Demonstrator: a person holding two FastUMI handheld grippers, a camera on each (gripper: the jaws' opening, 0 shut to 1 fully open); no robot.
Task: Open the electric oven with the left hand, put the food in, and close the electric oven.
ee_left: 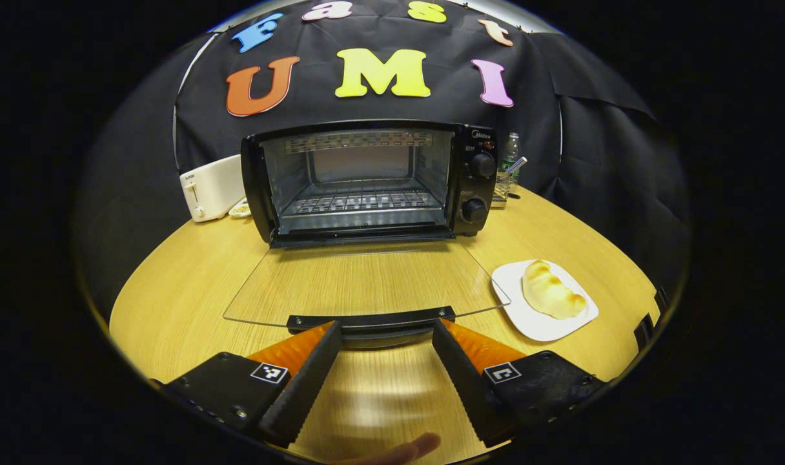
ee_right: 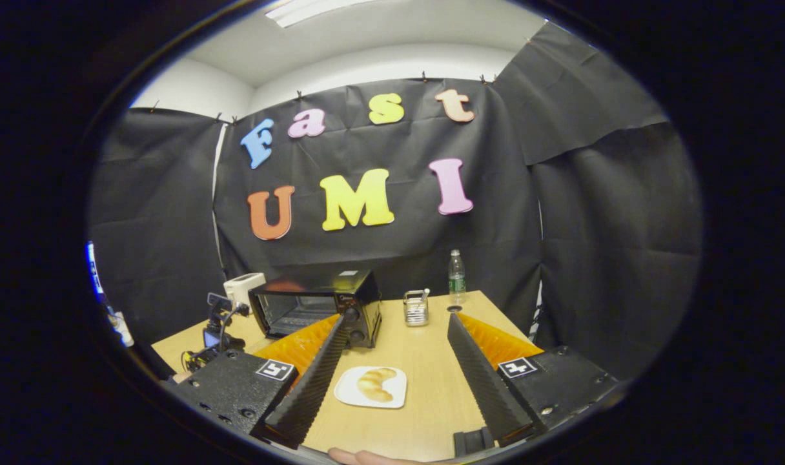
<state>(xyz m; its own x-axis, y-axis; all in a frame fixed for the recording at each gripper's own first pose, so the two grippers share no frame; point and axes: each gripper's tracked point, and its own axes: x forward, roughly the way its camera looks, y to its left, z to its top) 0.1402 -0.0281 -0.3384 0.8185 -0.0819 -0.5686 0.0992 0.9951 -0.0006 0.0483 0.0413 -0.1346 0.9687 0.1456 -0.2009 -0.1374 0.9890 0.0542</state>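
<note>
Left gripper (ee_left: 383,336) jaws spread, seemingly touching the lowered oven door (ee_left: 367,284), right gripper (ee_right: 396,345) raised above the bread (ee_right: 374,383), jaws apart

Croissant (ee_right: 375,383) on plate (ee_right: 350,395) — jaws apart

White toaster (ee_left: 210,187); water bottle (ee_right: 456,276); metal holder (ee_right: 416,309) on wooden table (ee_left: 192,284)

Both views are evenly bright and sharp at centre, with strong fisheye bending and darkening toward the edges. A ceiling light (ee_right: 315,10) glows overhead. Soft glare lies on the table (ee_left: 367,400), and the oven's glass door (ee_left: 360,284) reflects faintly
</note>
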